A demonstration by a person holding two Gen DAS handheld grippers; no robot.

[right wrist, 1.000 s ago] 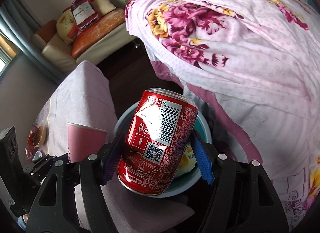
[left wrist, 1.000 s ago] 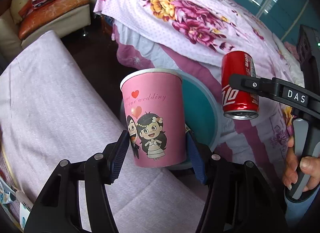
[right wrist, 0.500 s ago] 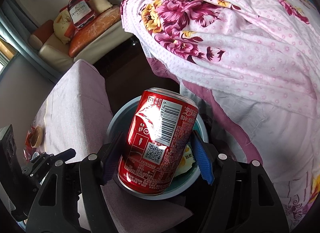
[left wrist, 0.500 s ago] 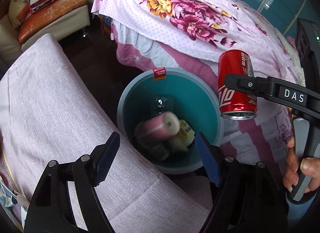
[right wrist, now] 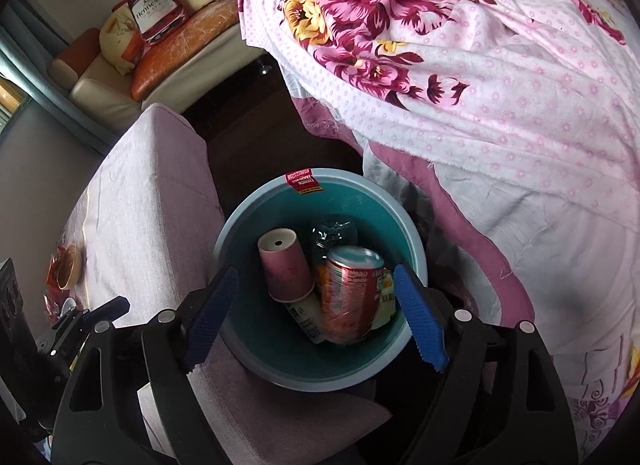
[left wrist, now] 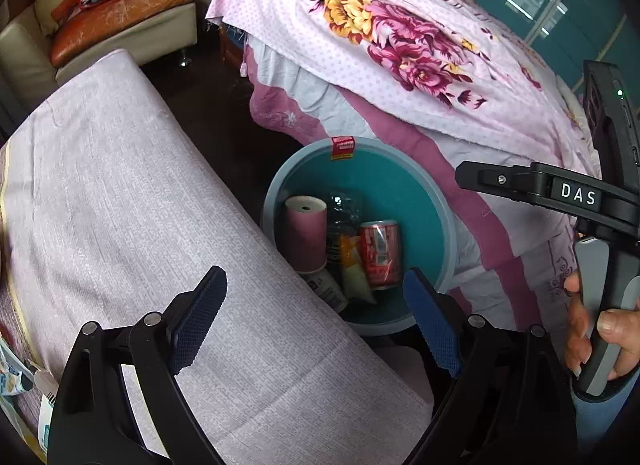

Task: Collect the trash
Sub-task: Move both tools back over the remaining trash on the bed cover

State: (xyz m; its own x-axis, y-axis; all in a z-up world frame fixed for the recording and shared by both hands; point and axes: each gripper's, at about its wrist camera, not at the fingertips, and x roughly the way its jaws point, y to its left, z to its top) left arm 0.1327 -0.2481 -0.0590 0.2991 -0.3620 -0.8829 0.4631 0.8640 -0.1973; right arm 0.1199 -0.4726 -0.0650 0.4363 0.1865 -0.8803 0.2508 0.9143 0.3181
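Observation:
A teal bin (left wrist: pixel 436 201) stands on the dark floor between a cloth-covered bench and a bed. Inside it lie a pink paper cup (left wrist: pixel 306 233), bottom up, a red soda can (left wrist: pixel 380 253) and several other scraps. My left gripper (left wrist: pixel 315 275) hangs above the bin's near edge, jaws opening, with nothing between them. In the right wrist view my right gripper (right wrist: pixel 316 275) is over the bin (right wrist: pixel 240 225), jaws opening. The red can (right wrist: pixel 352 297) shows blurred down in the bin beside the pink cup (right wrist: pixel 284 269), clear of the pads.
A bench under pale lilac cloth (left wrist: pixel 140 205) fills the left. A bed with a flowered pink cover (left wrist: pixel 400 45) overhangs the bin on the right. A sofa with cushions (left wrist: pixel 120 25) stands at the back. A person's hand (left wrist: pixel 600 329) grips the right tool's handle.
The pink cup fell from my left gripper into the bin, then the red can left my right gripper and landed beside it. Both pairs of jaws stand wider.

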